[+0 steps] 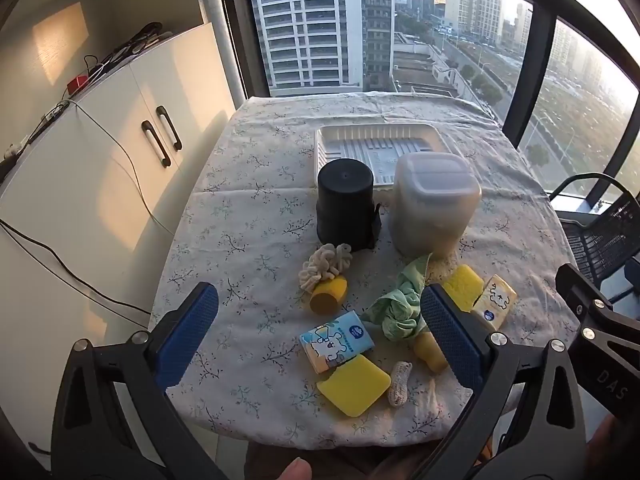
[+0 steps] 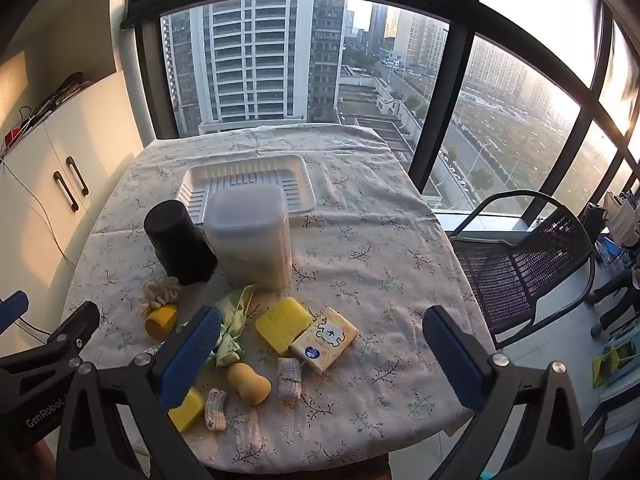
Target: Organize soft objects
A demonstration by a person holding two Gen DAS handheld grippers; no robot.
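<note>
Both wrist views look steeply down past own spread fingers, from above the table's [image 1: 248, 216] near edge, toward the window. Shared ahead: tray [image 1: 326, 136], black cup [image 2: 176, 236], clear tub [image 2: 248, 236].

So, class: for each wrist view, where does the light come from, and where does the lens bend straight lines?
Left wrist view: low warm sun through the window puts soft patches on the cabinet; its frame curves near the edges. Right wrist view: hazy glare at upper right, window bars bow, and the chair stretches at the rim.
</note>
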